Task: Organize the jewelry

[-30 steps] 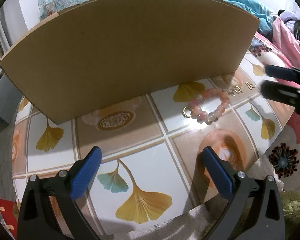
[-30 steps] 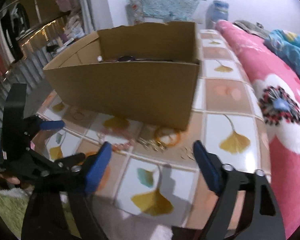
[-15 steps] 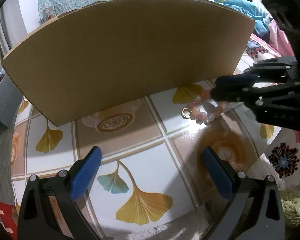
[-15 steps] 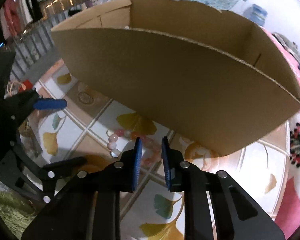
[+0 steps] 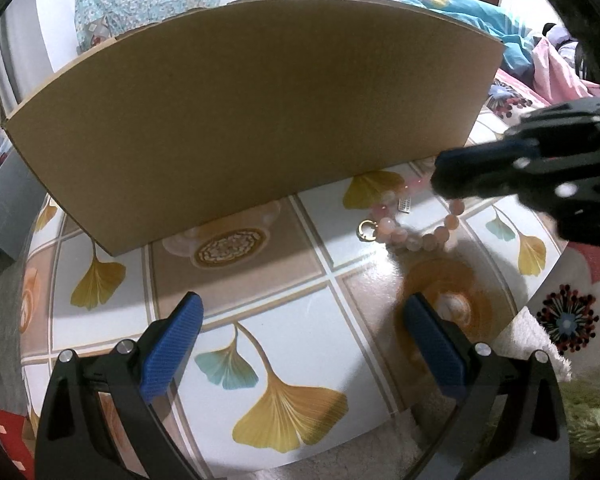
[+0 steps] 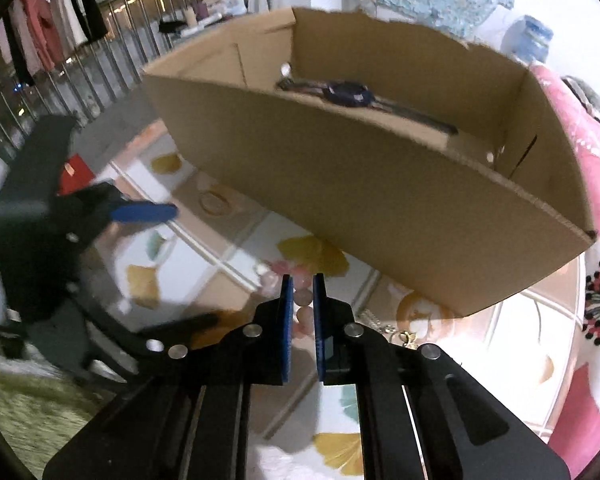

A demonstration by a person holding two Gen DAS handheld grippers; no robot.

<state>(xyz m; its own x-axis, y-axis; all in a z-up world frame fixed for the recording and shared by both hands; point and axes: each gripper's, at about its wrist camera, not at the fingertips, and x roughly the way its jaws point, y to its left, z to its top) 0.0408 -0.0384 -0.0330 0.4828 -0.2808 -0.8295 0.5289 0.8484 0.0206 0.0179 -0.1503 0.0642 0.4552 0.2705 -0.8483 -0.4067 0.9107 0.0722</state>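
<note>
Right gripper [image 6: 299, 286] is reaching down to the pink bead bracelet [image 5: 413, 236], which is lying on the leaf-patterned table [image 5: 260, 320] just in front of the cardboard box [image 5: 240, 112]. Its jaws are closing to a narrow gap, and a few beads of the bracelet [image 6: 301, 304] are showing between the two blue pads [image 6: 286, 320]; whether the pads are already pressing on the beads cannot be told. In the left wrist view the right gripper [image 5: 439, 180] is covering the far side of the bead loop, near the box's front wall. A small gold ring [image 5: 366, 230] is lying against the bracelet's left end. Left gripper [image 5: 300, 336] is hovering over the table with its jaws standing wide, nothing between them, well apart from the bracelet. Inside the box [image 6: 379, 200] a dark wristwatch [image 6: 347, 94] is lying on the floor.
</note>
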